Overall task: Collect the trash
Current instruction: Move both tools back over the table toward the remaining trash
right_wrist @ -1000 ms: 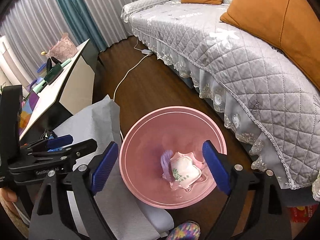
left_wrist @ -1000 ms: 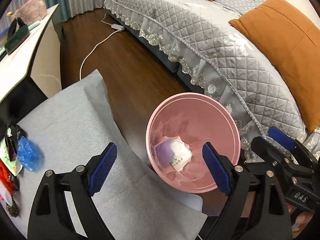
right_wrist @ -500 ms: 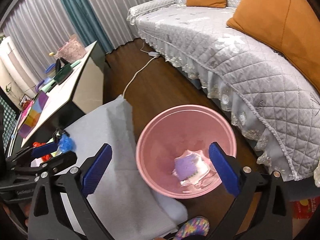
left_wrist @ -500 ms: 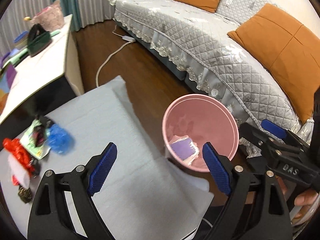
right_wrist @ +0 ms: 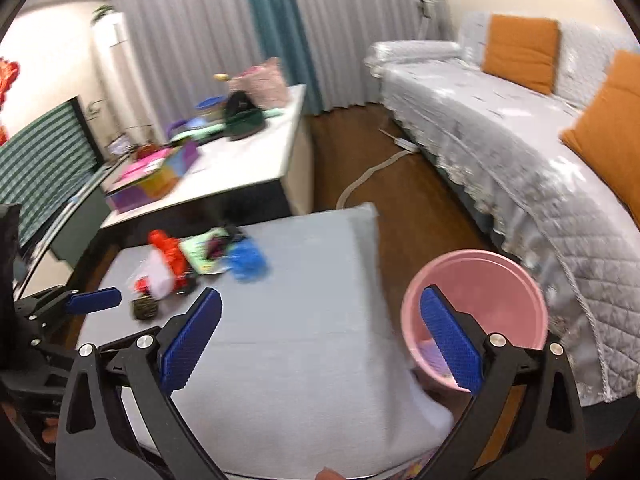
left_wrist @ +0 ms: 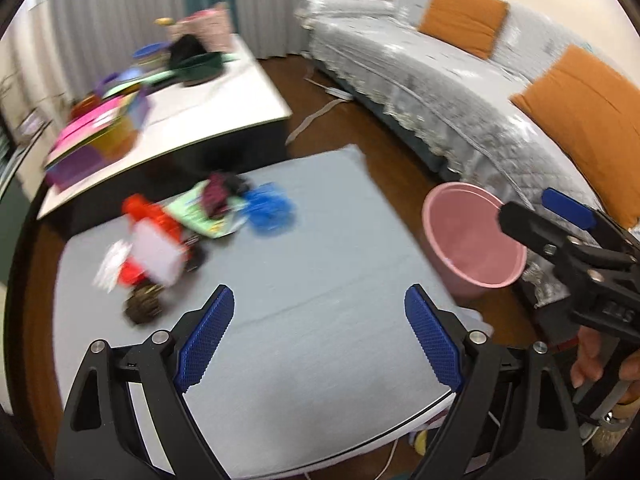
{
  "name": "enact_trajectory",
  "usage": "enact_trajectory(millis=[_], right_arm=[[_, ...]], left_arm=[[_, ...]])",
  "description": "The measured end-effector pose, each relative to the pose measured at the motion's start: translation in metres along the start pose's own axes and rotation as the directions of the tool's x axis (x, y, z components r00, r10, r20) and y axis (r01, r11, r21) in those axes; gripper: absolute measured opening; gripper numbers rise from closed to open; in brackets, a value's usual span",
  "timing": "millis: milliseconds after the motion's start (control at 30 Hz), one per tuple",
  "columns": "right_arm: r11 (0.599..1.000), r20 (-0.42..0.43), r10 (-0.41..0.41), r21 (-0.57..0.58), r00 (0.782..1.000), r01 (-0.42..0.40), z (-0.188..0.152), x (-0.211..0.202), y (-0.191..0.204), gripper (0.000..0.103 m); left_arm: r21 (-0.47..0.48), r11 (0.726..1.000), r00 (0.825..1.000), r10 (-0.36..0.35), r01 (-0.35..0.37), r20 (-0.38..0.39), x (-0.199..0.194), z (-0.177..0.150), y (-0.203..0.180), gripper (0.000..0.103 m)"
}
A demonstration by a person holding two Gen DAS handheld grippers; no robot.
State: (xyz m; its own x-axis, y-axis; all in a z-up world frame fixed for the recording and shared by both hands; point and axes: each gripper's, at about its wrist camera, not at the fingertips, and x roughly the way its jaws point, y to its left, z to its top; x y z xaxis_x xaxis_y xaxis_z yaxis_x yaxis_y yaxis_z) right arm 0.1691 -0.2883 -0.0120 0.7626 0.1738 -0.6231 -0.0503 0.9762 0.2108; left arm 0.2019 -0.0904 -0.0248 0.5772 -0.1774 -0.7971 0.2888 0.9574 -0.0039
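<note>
A pile of trash lies at the far left of the grey-clothed table [left_wrist: 320, 272]: a red wrapper [left_wrist: 140, 208], a white packet [left_wrist: 156, 256], a green packet [left_wrist: 196, 212], a crumpled blue bag [left_wrist: 268, 208] and a brown ball [left_wrist: 144, 308]. The pink bin [left_wrist: 472, 276] stands on the floor off the table's right edge, with a purple-and-white wrapper [right_wrist: 432, 356] at its bottom. Above the bare cloth my left gripper [left_wrist: 316, 320] is open and empty. My right gripper [right_wrist: 320, 312] is open and empty too, over the table's right edge with one finger in front of the bin [right_wrist: 480, 276].
A white side table [left_wrist: 224, 104] crowded with boxes and bags stands behind the grey one. A grey quilted sofa [left_wrist: 460, 100] with orange cushions runs along the right. A white cable [right_wrist: 368, 172] lies on the wooden floor between them. A hand [left_wrist: 588, 356] holds the right gripper.
Both grippers have pulled up and away from the bin toward the table, so the trash pile has come into full view. The right jaws have spread a little wider.
</note>
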Motion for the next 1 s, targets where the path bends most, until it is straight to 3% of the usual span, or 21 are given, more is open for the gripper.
enact_trajectory(millis=[167,433,733,1000], right_arm=[[0.997,0.003,0.075,-0.036,0.997,-0.075,-0.023,-0.005,0.049,0.098],[0.981,-0.111,0.155,-0.097,0.982,-0.166,-0.066,0.030,0.114,0.098],[0.978,-0.161,0.174,-0.084,0.971,-0.190,-0.077,0.055,0.124,0.098],[0.980,-0.194,0.165,-0.074,0.967,-0.182,-0.077,0.070,0.124,0.098]], left_arm=[[-0.097,0.993,0.996,0.075,-0.072,0.037,-0.027,-0.031,0.048,0.085],[-0.196,0.963,0.980,0.197,-0.188,0.029,-0.032,-0.075,0.096,0.085],[-0.269,0.938,0.975,0.220,-0.219,-0.027,-0.013,-0.098,0.130,0.085],[-0.278,0.940,0.980,0.195,-0.199,-0.040,0.003,-0.093,0.133,0.085]])
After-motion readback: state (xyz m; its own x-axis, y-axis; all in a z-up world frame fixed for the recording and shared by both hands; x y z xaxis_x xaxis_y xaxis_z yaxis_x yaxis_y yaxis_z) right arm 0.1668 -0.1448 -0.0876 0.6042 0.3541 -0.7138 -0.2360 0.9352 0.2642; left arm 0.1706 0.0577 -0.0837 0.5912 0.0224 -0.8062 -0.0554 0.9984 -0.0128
